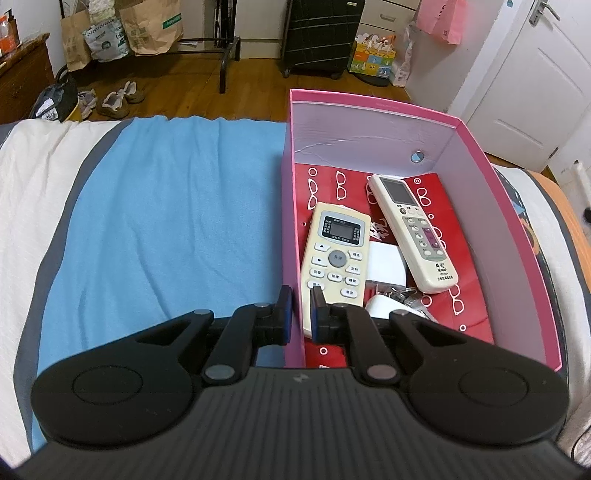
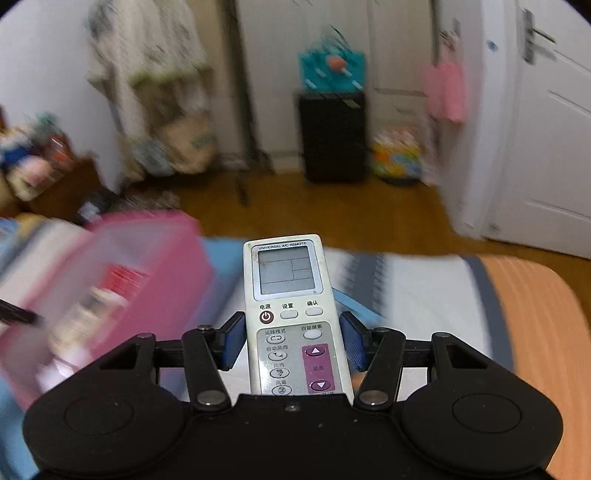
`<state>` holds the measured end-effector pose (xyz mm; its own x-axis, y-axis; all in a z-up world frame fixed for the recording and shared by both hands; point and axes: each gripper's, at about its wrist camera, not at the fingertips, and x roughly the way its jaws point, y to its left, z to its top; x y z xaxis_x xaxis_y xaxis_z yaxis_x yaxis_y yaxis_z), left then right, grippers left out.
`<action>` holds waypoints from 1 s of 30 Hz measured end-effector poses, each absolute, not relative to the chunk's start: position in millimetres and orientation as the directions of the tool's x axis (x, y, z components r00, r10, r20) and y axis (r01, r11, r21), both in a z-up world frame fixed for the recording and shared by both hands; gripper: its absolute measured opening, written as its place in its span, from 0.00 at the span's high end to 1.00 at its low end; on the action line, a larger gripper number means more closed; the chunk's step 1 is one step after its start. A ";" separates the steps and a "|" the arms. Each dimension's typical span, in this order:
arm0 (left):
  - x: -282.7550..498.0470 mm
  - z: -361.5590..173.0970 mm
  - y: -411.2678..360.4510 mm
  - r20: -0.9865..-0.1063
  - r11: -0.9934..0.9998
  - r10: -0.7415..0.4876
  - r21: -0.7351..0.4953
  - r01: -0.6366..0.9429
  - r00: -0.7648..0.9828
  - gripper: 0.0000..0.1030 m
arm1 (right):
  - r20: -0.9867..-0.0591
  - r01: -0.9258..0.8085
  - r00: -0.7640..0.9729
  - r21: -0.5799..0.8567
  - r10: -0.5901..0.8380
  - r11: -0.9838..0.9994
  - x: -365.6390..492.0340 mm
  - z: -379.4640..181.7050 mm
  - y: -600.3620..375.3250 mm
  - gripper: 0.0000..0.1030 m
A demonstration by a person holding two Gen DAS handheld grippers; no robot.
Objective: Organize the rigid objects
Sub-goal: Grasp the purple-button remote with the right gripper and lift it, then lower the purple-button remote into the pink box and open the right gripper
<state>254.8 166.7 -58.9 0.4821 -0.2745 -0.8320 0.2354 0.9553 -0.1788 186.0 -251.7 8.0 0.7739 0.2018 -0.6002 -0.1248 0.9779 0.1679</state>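
2 hand-held grippers: left (image 1: 298, 309) clamping pink box wall (image 1: 291, 206), right (image 2: 291, 341) gripping remote (image 2: 286, 291).

A black suitcase (image 1: 320, 35) stands on the wooden floor (image 1: 177, 79) beside brown paper bags (image 1: 147, 27), worn shoes (image 1: 120, 98) and a white door (image 1: 535, 70).

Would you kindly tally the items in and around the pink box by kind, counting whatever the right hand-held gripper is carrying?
Remote controls: 3, namely the cream remote and the white remote in the pink box, plus the held remote in the right hand-held gripper
White adapter blocks: 2, and
Key bunches: 1
Boxes: 1
Total: 7
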 end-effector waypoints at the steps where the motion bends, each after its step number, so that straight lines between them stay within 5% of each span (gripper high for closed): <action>1: 254.6 -59.0 166.6 -0.832 0.955 -0.275 -0.180 0.236 0.482 0.92 | -0.578 -0.160 0.779 0.191 0.243 0.969 184.1 15.4 -239.9 0.42; 5: 253.6 -58.3 164.8 -0.831 0.954 -0.274 -0.172 0.245 0.484 0.92 | -0.548 -0.297 0.740 0.252 0.389 0.921 184.3 35.6 -178.6 0.42; 12: 252.1 -57.3 165.1 -0.830 0.950 -0.279 -0.166 0.263 0.484 0.92 | -0.631 -0.360 0.611 0.317 0.478 0.878 217.9 21.5 -99.1 0.41; 22: 251.4 -57.6 171.2 -0.826 0.946 -0.303 -0.201 0.254 0.475 0.92 | -0.789 -0.344 0.487 0.222 0.375 0.912 255.7 -30.2 -45.2 0.42; 30: 252.8 -59.8 170.2 -0.824 0.945 -0.305 -0.199 0.260 0.477 0.92 | -0.830 -0.391 0.424 0.194 0.363 0.900 272.5 -53.2 -34.2 0.40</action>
